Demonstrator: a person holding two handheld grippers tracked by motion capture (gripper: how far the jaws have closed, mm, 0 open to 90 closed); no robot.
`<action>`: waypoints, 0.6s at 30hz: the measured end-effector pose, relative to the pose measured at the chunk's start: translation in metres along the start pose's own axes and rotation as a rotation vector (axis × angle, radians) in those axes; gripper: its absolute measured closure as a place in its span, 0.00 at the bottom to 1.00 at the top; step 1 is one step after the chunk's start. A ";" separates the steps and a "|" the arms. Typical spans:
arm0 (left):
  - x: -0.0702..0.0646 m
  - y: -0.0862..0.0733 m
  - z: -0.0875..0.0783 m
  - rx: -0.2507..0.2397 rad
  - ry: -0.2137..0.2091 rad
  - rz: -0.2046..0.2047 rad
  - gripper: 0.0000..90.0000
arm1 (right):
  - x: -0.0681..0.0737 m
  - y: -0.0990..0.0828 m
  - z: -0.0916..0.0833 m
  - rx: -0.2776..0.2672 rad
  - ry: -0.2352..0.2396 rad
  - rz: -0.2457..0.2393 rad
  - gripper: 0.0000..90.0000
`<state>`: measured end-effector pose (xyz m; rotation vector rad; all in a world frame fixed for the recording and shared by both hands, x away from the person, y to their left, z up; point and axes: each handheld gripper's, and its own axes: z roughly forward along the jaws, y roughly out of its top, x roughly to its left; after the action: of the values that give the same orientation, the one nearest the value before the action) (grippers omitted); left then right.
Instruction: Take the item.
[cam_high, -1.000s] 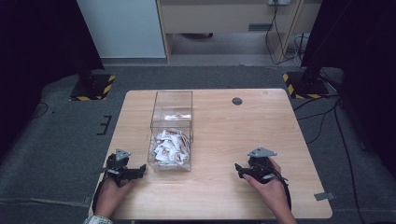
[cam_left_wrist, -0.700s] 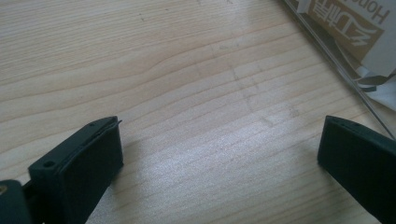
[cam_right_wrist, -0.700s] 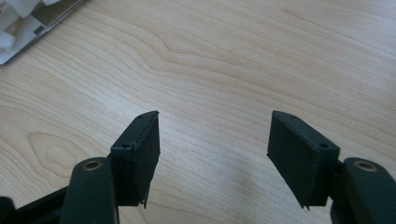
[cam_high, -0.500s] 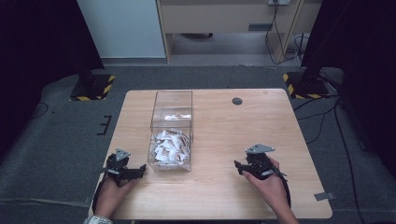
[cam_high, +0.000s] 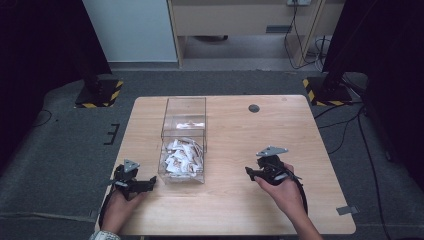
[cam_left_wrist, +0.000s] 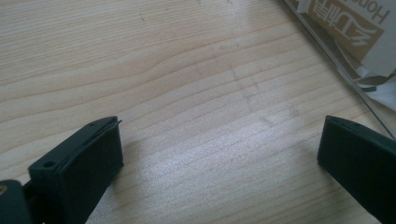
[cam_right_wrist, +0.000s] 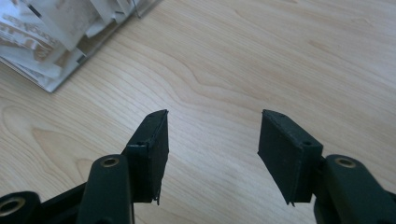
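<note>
A clear plastic box (cam_high: 183, 137) stands on the wooden table (cam_high: 235, 130), its near half holding several white paper sachets (cam_high: 182, 156). My left gripper (cam_high: 150, 182) rests low on the table just left of the box's near corner, open, with bare wood between its jaws (cam_left_wrist: 219, 144); the box wall with sachets (cam_left_wrist: 355, 32) shows at the upper right there. My right gripper (cam_high: 248, 172) is held a little above the table right of the box, pointing toward it. Its jaws have just been closing but stand open with nothing between them (cam_right_wrist: 212, 135). The box corner (cam_right_wrist: 60, 37) lies at upper left.
A small dark round grommet (cam_high: 254, 108) sits in the table's far side. Bare wood spreads to the right of the box and behind the right gripper. Black stands with yellow-striped bases (cam_high: 99, 93) flank the table on the floor.
The right gripper has risen slightly off the table and shifted a little toward the box. The left gripper has stayed where it was.
</note>
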<state>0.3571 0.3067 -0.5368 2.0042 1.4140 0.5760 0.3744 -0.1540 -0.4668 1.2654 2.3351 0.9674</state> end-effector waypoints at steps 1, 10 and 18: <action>0.000 0.000 0.000 0.000 0.000 0.000 0.00 | 0.002 0.006 -0.001 -0.006 0.004 -0.011 0.47; 0.000 0.000 0.000 0.000 0.000 0.000 0.00 | 0.005 0.025 -0.001 -0.004 0.005 -0.006 0.39; 0.000 0.000 0.000 0.000 0.000 0.000 0.00 | 0.010 0.034 0.001 -0.013 0.004 -0.023 0.40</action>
<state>0.3571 0.3067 -0.5368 2.0042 1.4139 0.5762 0.3900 -0.1324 -0.4432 1.2303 2.3373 0.9780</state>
